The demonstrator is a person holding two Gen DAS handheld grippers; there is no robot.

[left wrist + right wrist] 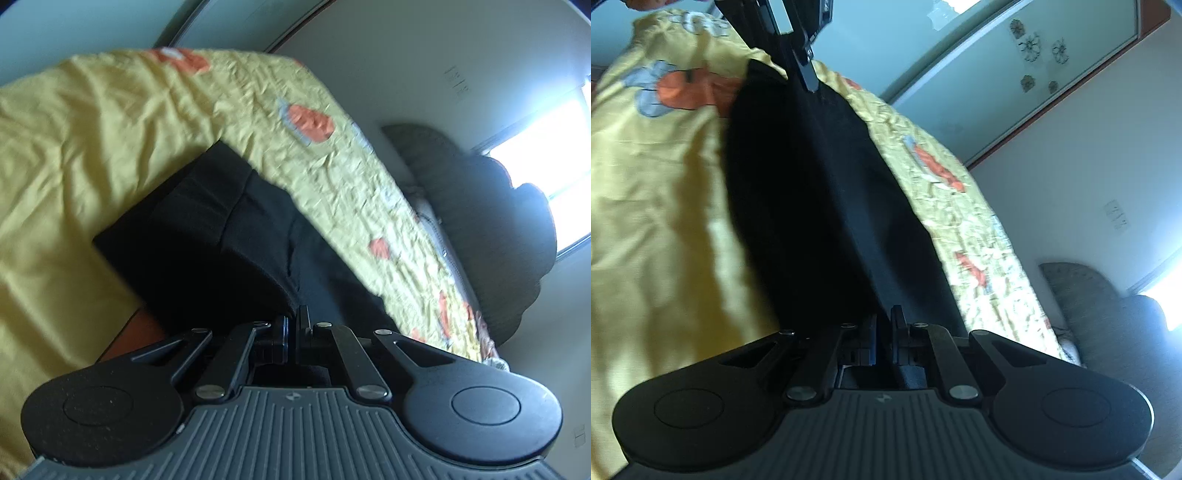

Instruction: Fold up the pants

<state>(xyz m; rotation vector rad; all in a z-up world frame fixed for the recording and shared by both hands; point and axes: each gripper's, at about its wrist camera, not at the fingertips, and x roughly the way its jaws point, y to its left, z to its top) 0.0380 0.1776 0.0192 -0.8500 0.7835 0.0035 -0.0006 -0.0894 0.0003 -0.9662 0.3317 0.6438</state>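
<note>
Bed covered by a yellow sheet (pixel 74 155) printed with orange motifs; black pants (pixel 207 236) lie directly on it, extending from centre toward 6 o'clock.

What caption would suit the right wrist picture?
Right gripper shut on black pants stretched over a yellow bedspread, left gripper at their far end.

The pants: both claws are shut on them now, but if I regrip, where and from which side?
Take the pants at the near hem edge, coming low from the bedspread's near side. The fabric lies flat there in stacked layers, so a claw can pinch every layer at once.
</note>
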